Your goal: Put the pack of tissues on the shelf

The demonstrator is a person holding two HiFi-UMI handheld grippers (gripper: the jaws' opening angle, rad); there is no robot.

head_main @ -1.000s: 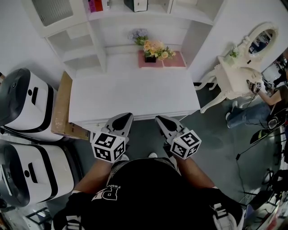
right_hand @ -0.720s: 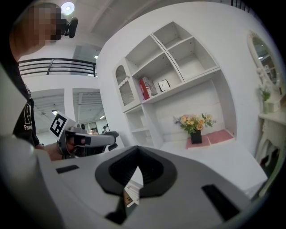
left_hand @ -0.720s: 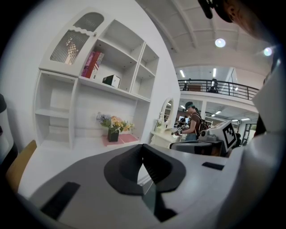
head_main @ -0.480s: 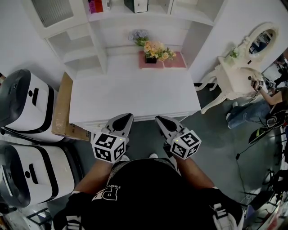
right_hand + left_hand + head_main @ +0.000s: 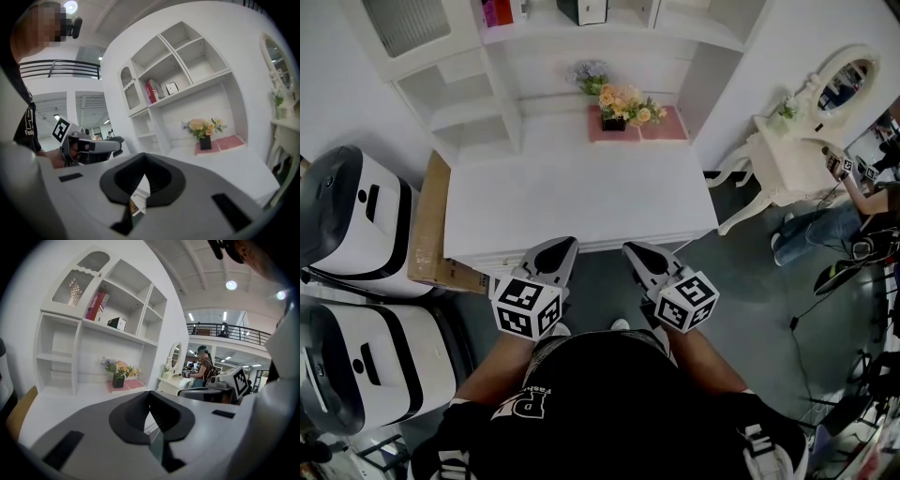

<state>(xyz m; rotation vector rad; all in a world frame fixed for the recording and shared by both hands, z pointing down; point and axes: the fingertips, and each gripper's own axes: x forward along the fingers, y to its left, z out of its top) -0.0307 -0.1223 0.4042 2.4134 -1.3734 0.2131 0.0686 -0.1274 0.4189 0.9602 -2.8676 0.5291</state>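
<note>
Two flat pink packs (image 5: 661,124) lie side by side at the back of the white table (image 5: 581,192), below the white shelf unit (image 5: 469,94). A black vase of flowers (image 5: 619,105) stands on the left one. Whether they are tissues I cannot tell. The packs also show in the left gripper view (image 5: 133,384) and the right gripper view (image 5: 229,141). My left gripper (image 5: 565,242) and right gripper (image 5: 630,247) hover side by side just off the table's front edge. Both are shut and hold nothing. The packs are far from both grippers.
Red books (image 5: 497,11) and a small box (image 5: 586,9) sit on the upper shelves. Two white machines (image 5: 356,220) and a cardboard box (image 5: 431,225) stand left of the table. A white dressing table with a mirror (image 5: 797,150) and a person (image 5: 853,206) are at the right.
Both grippers stay where they were. Only the person at the far right has shifted a little.
</note>
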